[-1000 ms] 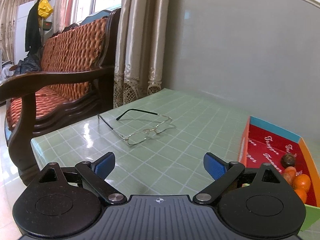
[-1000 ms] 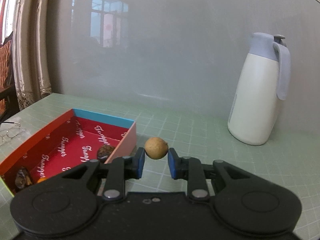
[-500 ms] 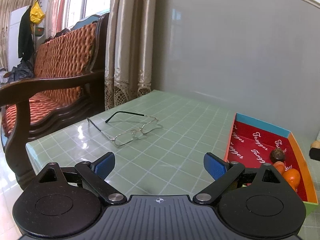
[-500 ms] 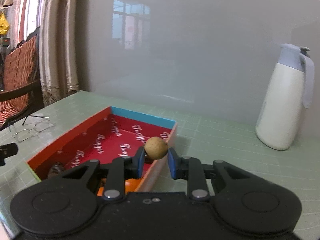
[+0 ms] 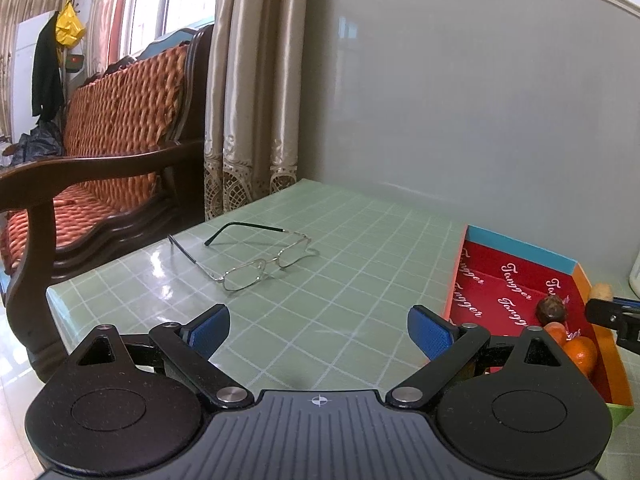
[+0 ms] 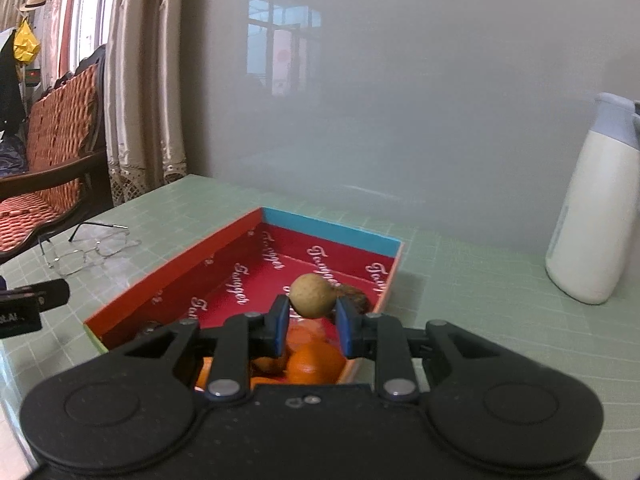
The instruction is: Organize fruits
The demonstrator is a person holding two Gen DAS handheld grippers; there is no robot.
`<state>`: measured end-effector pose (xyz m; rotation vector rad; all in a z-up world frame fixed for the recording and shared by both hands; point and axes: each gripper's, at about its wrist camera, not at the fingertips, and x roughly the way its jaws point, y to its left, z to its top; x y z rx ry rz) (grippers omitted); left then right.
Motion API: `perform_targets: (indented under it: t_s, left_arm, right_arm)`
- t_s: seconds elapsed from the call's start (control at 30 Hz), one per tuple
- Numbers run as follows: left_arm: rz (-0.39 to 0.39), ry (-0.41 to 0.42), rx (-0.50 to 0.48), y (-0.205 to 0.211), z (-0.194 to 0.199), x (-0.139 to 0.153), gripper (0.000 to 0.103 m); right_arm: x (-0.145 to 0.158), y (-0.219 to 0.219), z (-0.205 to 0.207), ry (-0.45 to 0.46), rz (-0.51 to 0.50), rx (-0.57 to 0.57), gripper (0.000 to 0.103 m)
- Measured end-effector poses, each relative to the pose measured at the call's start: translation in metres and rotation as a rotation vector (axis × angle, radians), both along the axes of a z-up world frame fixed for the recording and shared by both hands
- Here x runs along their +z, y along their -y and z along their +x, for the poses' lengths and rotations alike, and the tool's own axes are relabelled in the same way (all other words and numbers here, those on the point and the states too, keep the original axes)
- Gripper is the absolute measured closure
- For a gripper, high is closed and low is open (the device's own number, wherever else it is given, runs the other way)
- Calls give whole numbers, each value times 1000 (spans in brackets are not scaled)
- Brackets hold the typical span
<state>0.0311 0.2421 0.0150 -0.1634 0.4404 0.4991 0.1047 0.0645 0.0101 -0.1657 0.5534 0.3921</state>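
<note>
My right gripper (image 6: 312, 320) is shut on a small round tan fruit (image 6: 312, 295) and holds it above the near half of a red box (image 6: 224, 248) with a blue far wall. In the box lie oranges (image 6: 316, 364) and a dark brown fruit (image 6: 354, 298). My left gripper (image 5: 318, 326) is open and empty over the green tiled table, left of the box (image 5: 492, 276). In the left wrist view the dark fruit (image 5: 551, 309), oranges (image 5: 580, 354) and the held tan fruit (image 5: 601, 291) show at the right edge.
A pair of wire-rimmed glasses (image 5: 256, 264) lies on the table left of the box, also in the right wrist view (image 6: 88, 250). A white jug (image 6: 592, 216) stands at the right. A wooden sofa (image 5: 100, 152) stands beyond the table's left edge. A grey wall is behind.
My right gripper has carried the tan fruit leftward from beside the box's right wall to above its inside. My left gripper has shifted slightly and stayed open.
</note>
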Motion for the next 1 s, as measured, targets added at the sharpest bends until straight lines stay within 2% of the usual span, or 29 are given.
perform_targets:
  t_s: [0.13, 0.23, 0.73, 1.0]
  left_arm:
    - [-2, -3, -1, -1, 0, -1, 8]
    - [0, -3, -3, -1, -1, -1, 8]
    - [-9, 11, -29, 11, 6, 1, 8]
    - [-18, 30, -82, 31, 12, 4, 8]
  right_arm:
    - [-3, -8, -1, -4, 1, 17, 79]
    - [-5, -11, -3, 4, -8, 30, 60]
    - [3, 26, -1, 11, -1, -43, 60]
    - [8, 56, -3, 14, -11, -103, 60]
